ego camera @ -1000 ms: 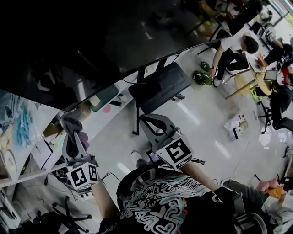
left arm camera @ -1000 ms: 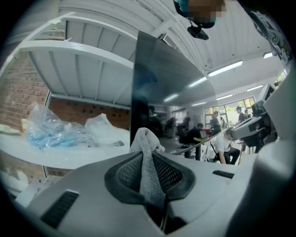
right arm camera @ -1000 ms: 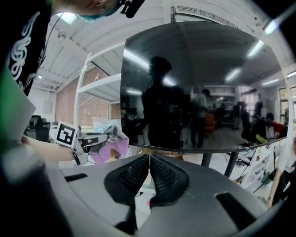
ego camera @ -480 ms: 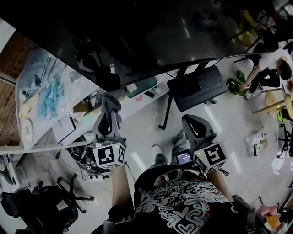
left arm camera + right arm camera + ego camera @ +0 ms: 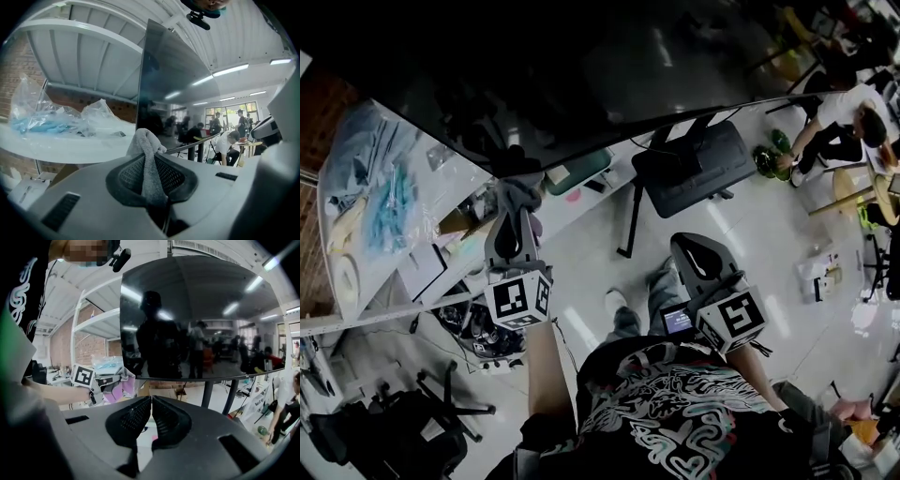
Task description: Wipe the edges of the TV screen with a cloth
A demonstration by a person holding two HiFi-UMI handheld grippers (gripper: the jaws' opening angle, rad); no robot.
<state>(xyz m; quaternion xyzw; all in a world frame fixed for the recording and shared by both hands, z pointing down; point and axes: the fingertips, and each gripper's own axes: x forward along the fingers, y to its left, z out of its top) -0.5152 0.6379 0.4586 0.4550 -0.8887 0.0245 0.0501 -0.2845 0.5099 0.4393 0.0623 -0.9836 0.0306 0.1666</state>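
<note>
The dark TV screen (image 5: 581,66) fills the top of the head view, its lower edge running slantwise. My left gripper (image 5: 517,214) is shut on a grey cloth (image 5: 520,192), which sits right at the screen's lower edge near the left corner. In the left gripper view the cloth (image 5: 147,164) sticks up between the jaws, just in front of the TV's side edge (image 5: 142,93). My right gripper (image 5: 689,246) hangs lower at the right, away from the screen. It is shut with nothing in it (image 5: 151,401), and faces the TV (image 5: 197,315).
A white shelf (image 5: 356,272) with plastic bags of blue items (image 5: 384,206) stands left of the TV. A black chair (image 5: 689,169) and the TV stand's leg (image 5: 628,230) are below the screen. People sit at tables (image 5: 853,122) at the far right.
My left gripper with the cloth has risen from below the shelf up to the TV's lower edge. The right gripper stayed low and shut.
</note>
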